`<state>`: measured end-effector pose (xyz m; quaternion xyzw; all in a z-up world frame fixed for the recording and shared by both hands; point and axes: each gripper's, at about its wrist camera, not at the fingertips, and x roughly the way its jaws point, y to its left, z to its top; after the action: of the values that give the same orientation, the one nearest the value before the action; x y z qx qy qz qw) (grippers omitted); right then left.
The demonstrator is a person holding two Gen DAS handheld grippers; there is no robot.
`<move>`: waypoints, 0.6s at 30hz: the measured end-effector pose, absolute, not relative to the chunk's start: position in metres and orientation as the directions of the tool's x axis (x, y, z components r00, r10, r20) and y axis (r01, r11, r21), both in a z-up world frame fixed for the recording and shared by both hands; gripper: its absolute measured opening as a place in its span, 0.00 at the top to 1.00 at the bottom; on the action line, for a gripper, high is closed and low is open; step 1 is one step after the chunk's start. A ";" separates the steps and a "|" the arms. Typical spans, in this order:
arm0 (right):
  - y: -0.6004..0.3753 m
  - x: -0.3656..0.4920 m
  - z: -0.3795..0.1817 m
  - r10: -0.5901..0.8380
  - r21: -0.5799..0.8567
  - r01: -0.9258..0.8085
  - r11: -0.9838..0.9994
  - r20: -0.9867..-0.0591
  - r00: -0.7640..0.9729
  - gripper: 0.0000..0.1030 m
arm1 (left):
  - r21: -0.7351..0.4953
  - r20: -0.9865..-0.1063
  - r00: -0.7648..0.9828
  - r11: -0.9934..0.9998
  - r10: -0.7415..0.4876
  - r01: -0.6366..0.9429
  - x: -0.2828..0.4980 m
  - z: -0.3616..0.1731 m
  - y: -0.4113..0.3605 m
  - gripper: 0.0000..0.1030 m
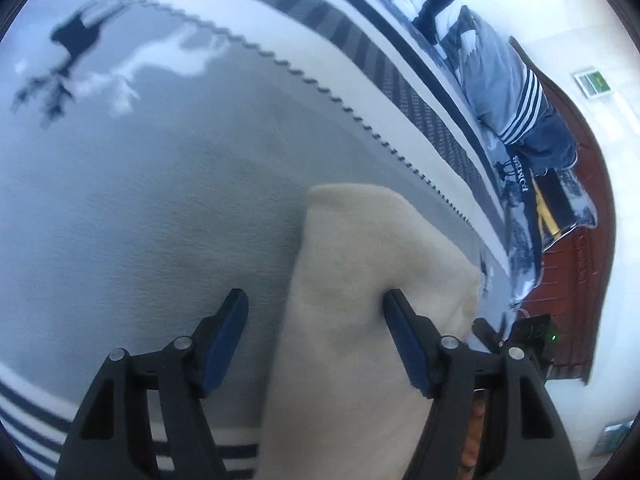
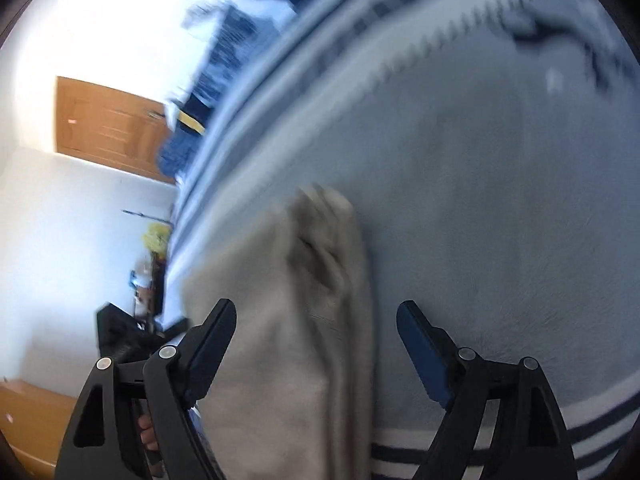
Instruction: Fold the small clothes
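Hovering over the grey blanket, my left gripper stands released, its jaws spread, the right finger touching a folded cream garment at lower centre of the frame. In the blurred right wrist view, my right gripper is likewise spread wide, the same cloth lying between its fingers.
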<state>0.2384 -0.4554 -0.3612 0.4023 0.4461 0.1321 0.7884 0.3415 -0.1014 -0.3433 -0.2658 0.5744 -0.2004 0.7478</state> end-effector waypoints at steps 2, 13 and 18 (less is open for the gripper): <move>-0.448 0.240 -0.361 0.572 0.750 0.125 0.650 -0.591 0.568 0.23 | -0.649 -0.737 0.256 0.760 -0.626 -0.010 0.346 -0.344 -0.106 0.35; -0.404 0.252 -0.297 0.562 0.722 0.039 0.691 -0.570 0.600 0.79 | -0.807 -0.548 0.325 0.589 -0.770 0.034 0.329 -0.251 -0.043 0.75; -0.368 0.289 -0.232 0.614 0.739 -0.071 0.670 -0.499 0.611 0.79 | -0.782 -0.546 0.386 0.617 -0.744 0.082 0.364 -0.189 -0.005 0.75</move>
<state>0.2892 -0.3681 -0.2324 0.3491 0.3891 0.2073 0.8269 0.3641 -0.0045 -0.1889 -0.3426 0.4827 -0.2720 0.7587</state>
